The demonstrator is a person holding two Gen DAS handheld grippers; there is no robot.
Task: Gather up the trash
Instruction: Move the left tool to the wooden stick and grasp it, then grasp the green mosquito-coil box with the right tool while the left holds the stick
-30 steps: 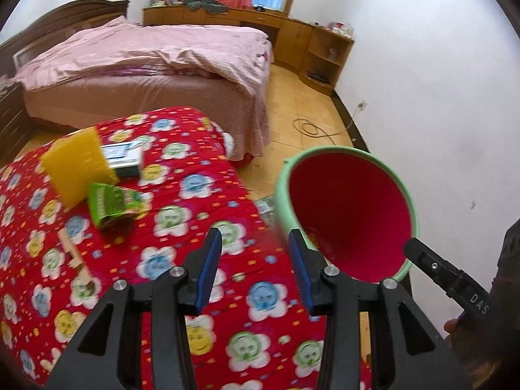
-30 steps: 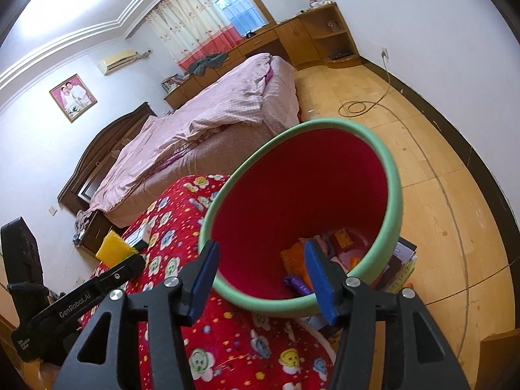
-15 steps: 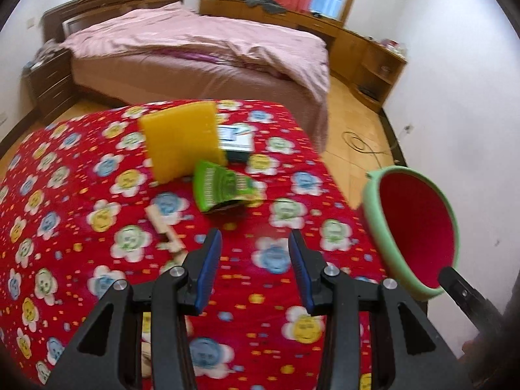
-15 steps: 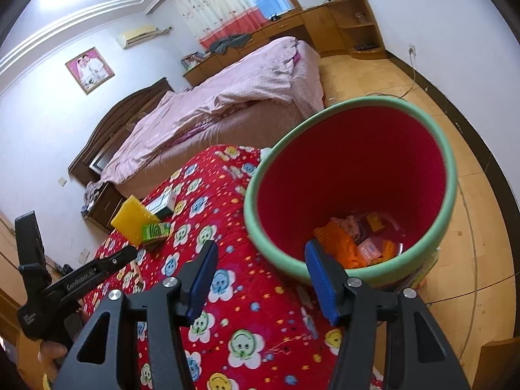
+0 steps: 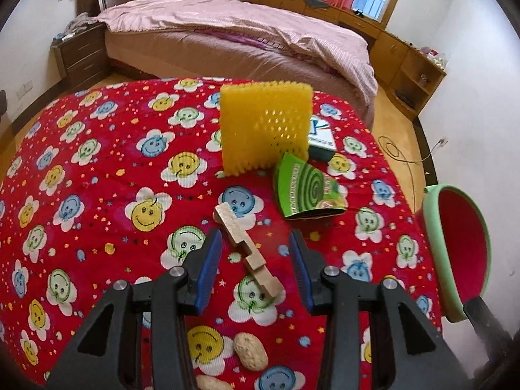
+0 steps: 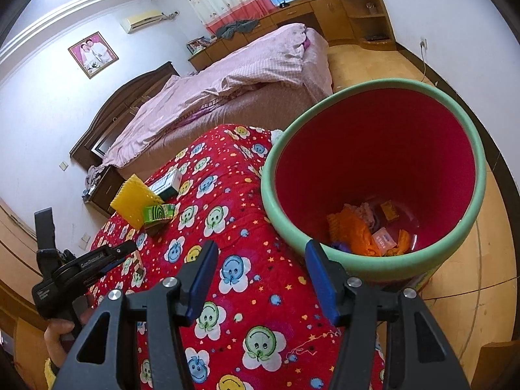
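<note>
The left gripper [image 5: 255,260] is being held with its blue-padded fingers [image 5: 208,260] spread wide apart above the desk [image 5: 97,169], which is covered by a red cloth printed with smiling flowers. Nothing is being gripped or touched by these fingers; a notched wooden piece [image 5: 247,250] is lying flat on the cloth in the gap seen between them, running diagonally away from the camera. Two peanuts in their shells [image 5: 250,352] are lying on the cloth below it, close to the gripper body. Farther back, a green mosquito-coil box [image 5: 305,191] is lying crumpled just beside a yellow perforated pad [image 5: 265,130], which is standing upright on its edge, and a small white and dark box [image 5: 320,136] is partly hidden behind the pad. The right gripper [image 6: 260,279] is likewise being held with its fingers [image 6: 320,279] wide apart and empty, hovering over the near edge of the desk. A red bin with a green rim [image 6: 468,221] is standing just beside the desk edge, its mouth tilted toward the right wrist camera, and orange wrappers and small packets [image 6: 360,234] are lying at its bottom. In the left wrist view the same bin is seen at the right edge of the desk. A bed with a pink cover [image 5: 247,26] is standing behind the desk.
</note>
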